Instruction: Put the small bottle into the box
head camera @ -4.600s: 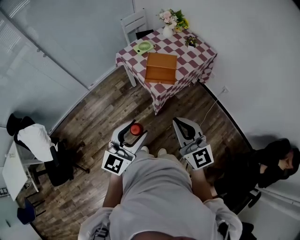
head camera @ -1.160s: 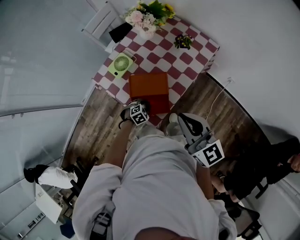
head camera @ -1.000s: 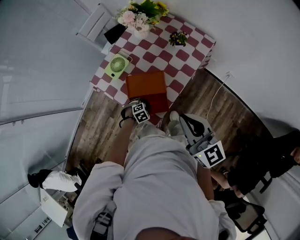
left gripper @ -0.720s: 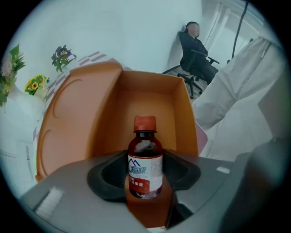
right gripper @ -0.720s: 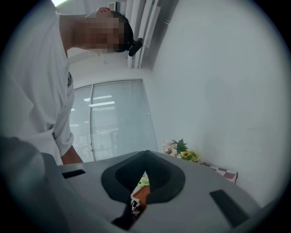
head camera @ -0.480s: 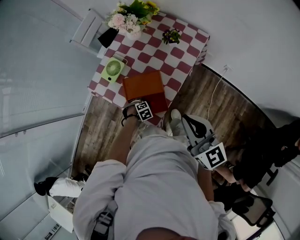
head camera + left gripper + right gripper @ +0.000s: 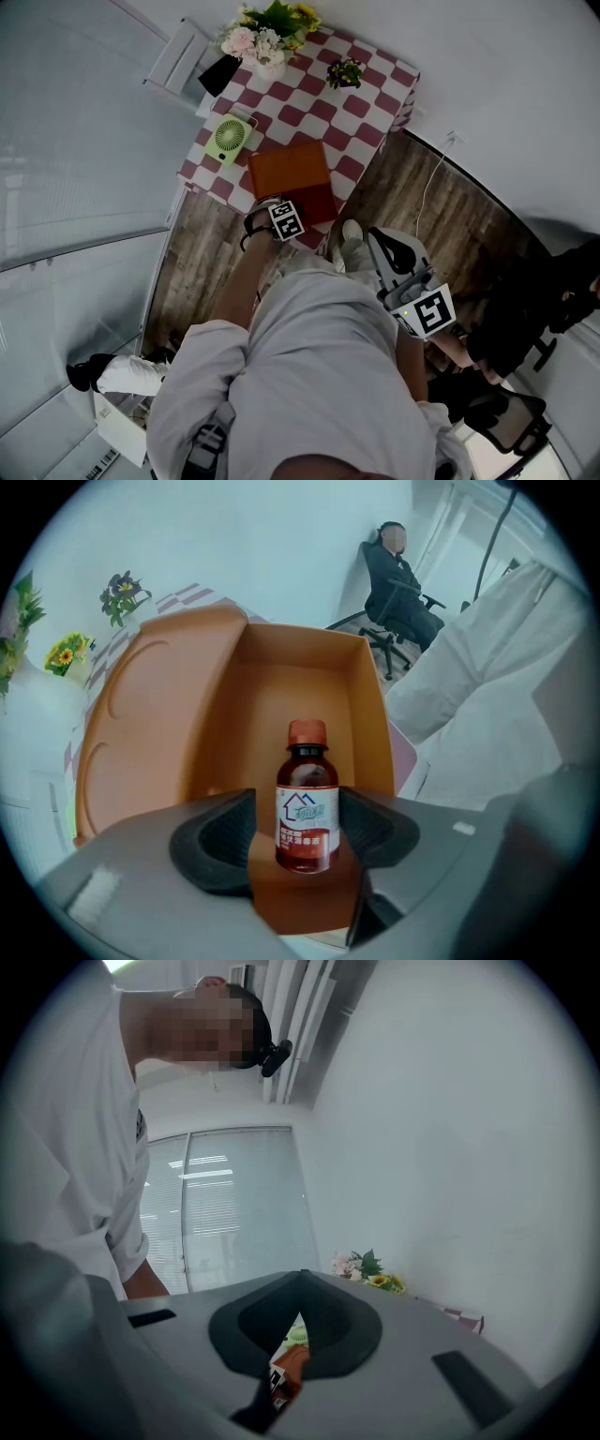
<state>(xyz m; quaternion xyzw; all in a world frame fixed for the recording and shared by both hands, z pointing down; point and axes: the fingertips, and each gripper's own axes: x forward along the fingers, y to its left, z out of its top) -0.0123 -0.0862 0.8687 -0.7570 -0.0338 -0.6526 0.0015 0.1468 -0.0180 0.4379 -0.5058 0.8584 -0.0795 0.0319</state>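
The left hand-held gripper (image 7: pixel 305 829) has just been opening. Its jaws stand spread (a gap shows at one pad) either side of the small brown orange-capped bottle (image 7: pixel 307 803), which rests inside the open orange cardboard box (image 7: pixel 300 682). Placement looks complete. The right hand-held gripper (image 7: pixel 300 1283) is pressed together, empty.

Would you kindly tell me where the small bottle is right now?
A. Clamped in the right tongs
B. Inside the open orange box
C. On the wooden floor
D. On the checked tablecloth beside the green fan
B: the small bottle lies inside the open orange box, between the pads of the left tongs, whose jaws have just been opening.
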